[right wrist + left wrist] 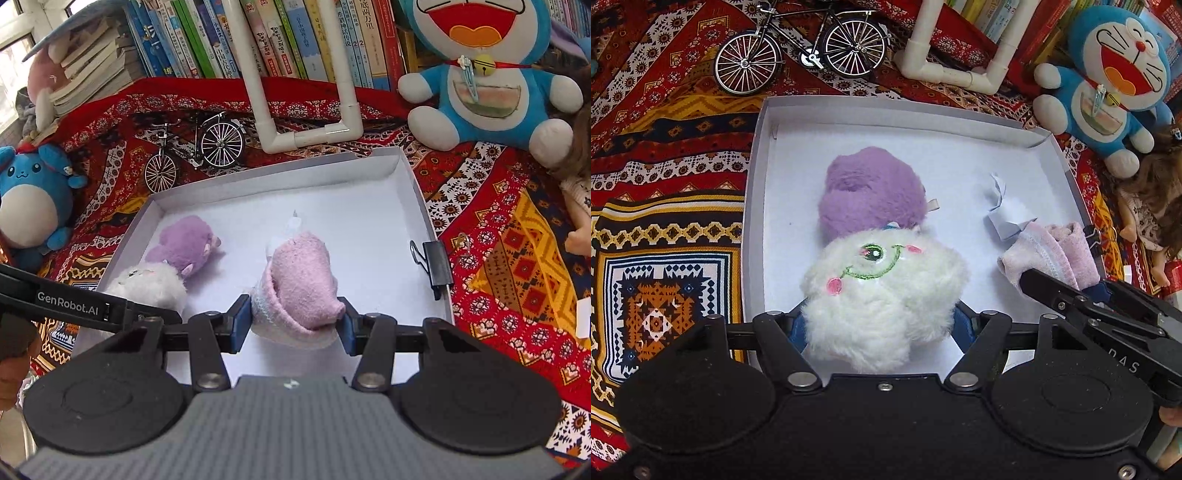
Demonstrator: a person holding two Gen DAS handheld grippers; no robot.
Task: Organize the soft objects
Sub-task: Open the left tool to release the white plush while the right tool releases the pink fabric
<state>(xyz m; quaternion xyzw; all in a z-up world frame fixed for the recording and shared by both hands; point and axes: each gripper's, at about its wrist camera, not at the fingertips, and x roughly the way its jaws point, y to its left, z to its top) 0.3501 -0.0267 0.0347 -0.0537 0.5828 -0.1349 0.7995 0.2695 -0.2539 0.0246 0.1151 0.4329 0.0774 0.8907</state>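
My left gripper [882, 325] is shut on a white fluffy plush [882, 291] with a green stitched smile, held over the near part of a white shallow box [753, 206]. A purple plush [871, 188] lies in the box just beyond it. My right gripper [291, 321] is shut on a rolled pink sock [299, 284] over the box floor [369, 229]. In the right wrist view the white plush [147, 284] and purple plush [184, 243] sit at the box's left side. A crumpled white paper [1004, 210] lies in the box.
A black binder clip [436, 266] grips the box's right wall. A model bicycle [801, 48], a white pipe frame [960, 70], a Doraemon plush [1108, 81], a doll [1152, 206] and a blue plush [29, 206] stand around the box on the patterned cloth. Books line the back.
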